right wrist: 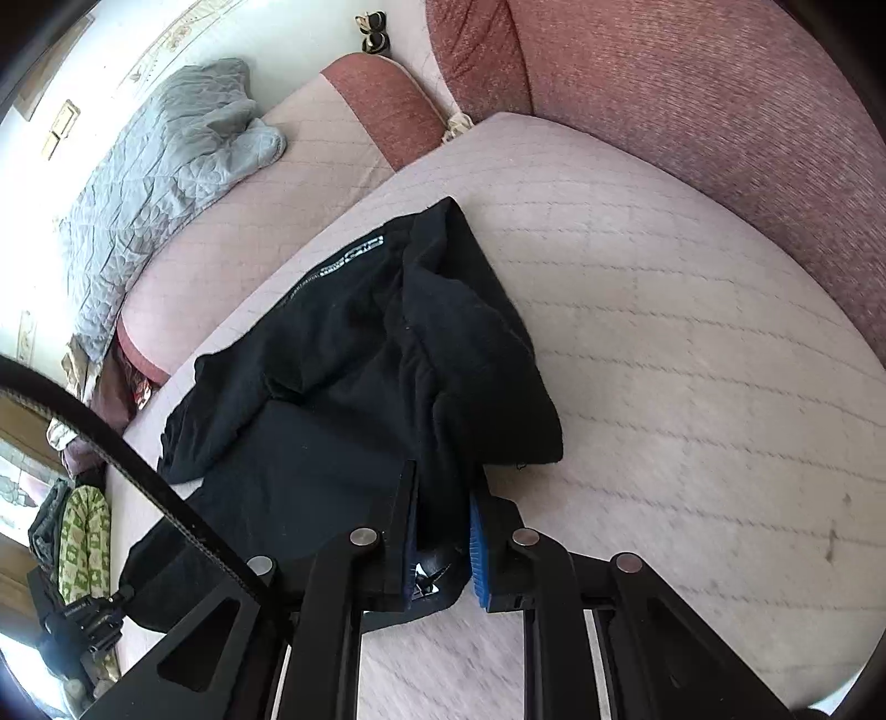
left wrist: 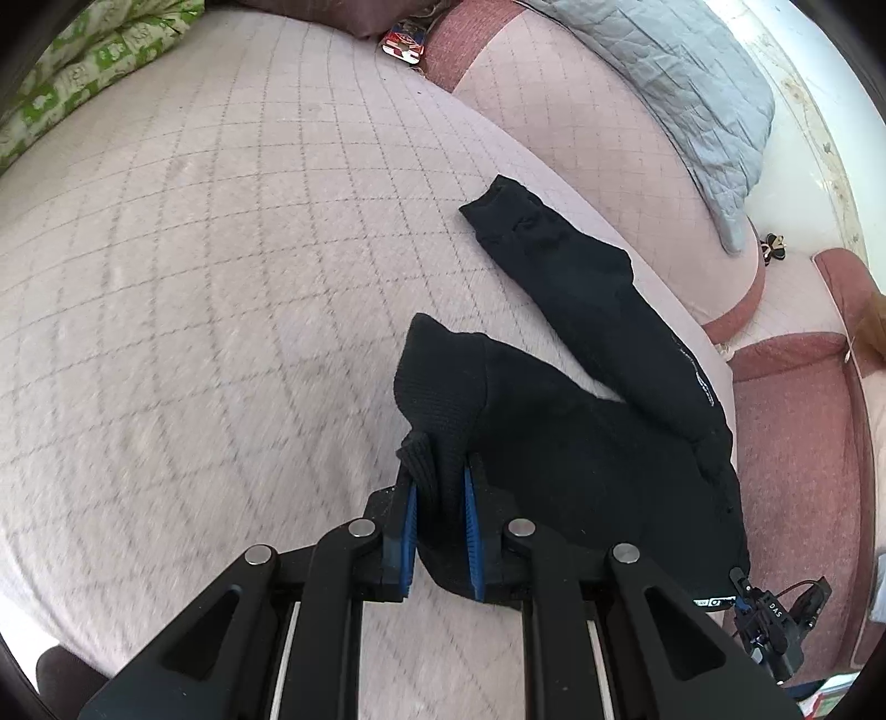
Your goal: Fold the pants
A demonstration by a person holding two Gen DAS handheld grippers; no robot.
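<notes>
Black pants [left wrist: 581, 443] lie crumpled on a pale pink quilted mattress [left wrist: 221, 277]. One leg with a ribbed cuff [left wrist: 498, 210] stretches away toward the far right. My left gripper [left wrist: 440, 476] is shut on the other ribbed cuff and lifts it off the mattress. In the right wrist view the pants [right wrist: 360, 360] are bunched, with a white logo near the far edge. My right gripper [right wrist: 443, 509] is shut on a fold of the pants near me. The other gripper shows at the lower left of that view [right wrist: 88, 626].
A grey quilted blanket [left wrist: 681, 83] lies on a second mattress beyond. Red upholstered cushions [right wrist: 720, 111] border the right side. A green patterned bundle [left wrist: 94, 61] sits at the far left. A small colourful box [left wrist: 404, 41] lies at the back.
</notes>
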